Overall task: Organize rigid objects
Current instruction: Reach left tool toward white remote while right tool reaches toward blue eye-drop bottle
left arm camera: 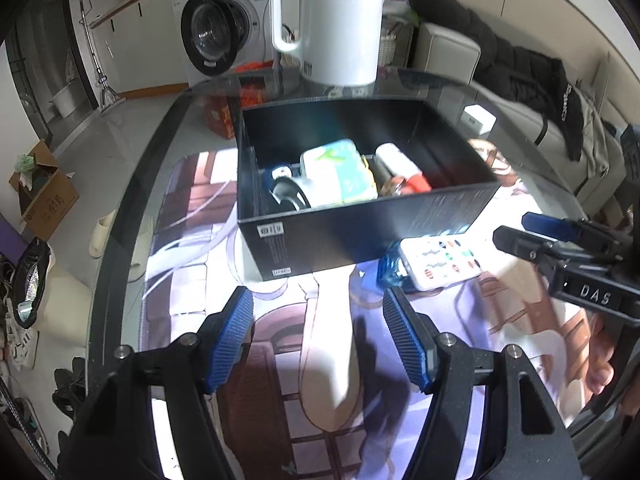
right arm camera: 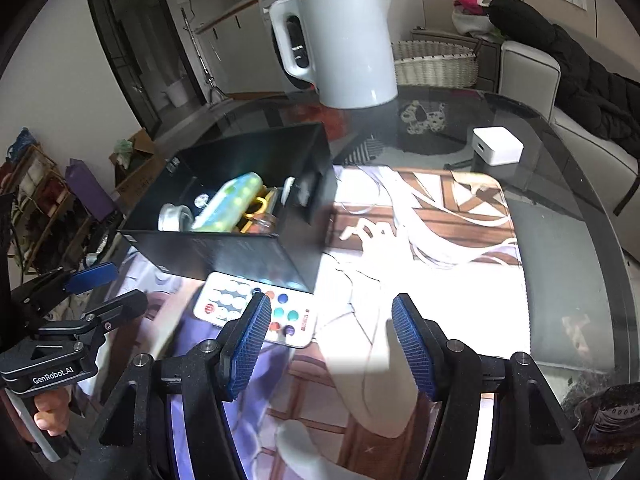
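While the flat white remote control with coloured round buttons (right arm camera: pixel 256 310) lies face up on the printed mat of the glass counter (right arm camera: pixel 568 240), just beside the near wall of the open black rectangular box (right arm camera: pixel 224 252), both tools hang empty over the mat. The right hand-held gripper (right arm camera: pixel 332 344) has its blue ribbed pads spread, nothing between them, its left pad just over the remote's edge. The left hand-held gripper (left arm camera: pixel 320 340) is likewise open and empty. I judge the remote the next piece to go in the box (already holding a green pack, a tin and other bits). Straddle its narrow width, pads low against the mat, close gently, then lift clear of the box wall before lowering inside
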`<action>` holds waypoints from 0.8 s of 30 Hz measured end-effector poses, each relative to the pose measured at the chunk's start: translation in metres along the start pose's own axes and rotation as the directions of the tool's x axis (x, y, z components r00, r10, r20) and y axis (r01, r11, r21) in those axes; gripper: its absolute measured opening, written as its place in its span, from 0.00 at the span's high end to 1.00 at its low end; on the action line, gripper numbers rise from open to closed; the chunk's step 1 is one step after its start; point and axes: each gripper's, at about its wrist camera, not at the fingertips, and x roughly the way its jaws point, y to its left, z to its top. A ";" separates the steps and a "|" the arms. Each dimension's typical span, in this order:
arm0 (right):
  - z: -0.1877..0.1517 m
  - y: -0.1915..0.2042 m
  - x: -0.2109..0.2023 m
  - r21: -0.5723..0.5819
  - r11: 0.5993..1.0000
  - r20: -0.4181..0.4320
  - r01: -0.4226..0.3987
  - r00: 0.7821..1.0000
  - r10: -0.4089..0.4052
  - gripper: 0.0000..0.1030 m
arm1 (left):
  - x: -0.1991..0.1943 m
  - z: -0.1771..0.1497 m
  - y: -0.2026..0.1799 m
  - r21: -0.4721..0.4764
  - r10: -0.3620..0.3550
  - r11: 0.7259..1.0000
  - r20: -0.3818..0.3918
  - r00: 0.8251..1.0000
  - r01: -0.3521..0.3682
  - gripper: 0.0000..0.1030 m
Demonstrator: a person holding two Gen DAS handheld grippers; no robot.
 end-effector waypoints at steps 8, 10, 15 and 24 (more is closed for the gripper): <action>-0.002 -0.010 0.024 -0.020 0.997 -0.062 0.072 0.995 -0.074 0.37 | 0.012 0.007 -0.009 0.023 0.002 1.000 -0.012 1.000 -0.002 0.34; -0.003 -0.014 0.027 -0.031 0.994 -0.071 0.106 0.992 -0.108 0.37 | 0.015 0.008 -0.010 0.032 0.010 0.999 -0.009 1.000 -0.009 0.34; -0.004 -0.017 0.033 -0.069 0.987 -0.069 0.145 0.986 -0.150 0.37 | 0.024 0.012 -0.012 0.038 0.006 0.999 -0.028 1.000 -0.005 0.34; -0.009 0.009 0.034 -0.128 0.987 -0.085 0.095 0.991 -0.107 0.37 | 0.028 0.002 -0.017 0.062 -0.010 0.998 -0.082 0.997 0.015 0.35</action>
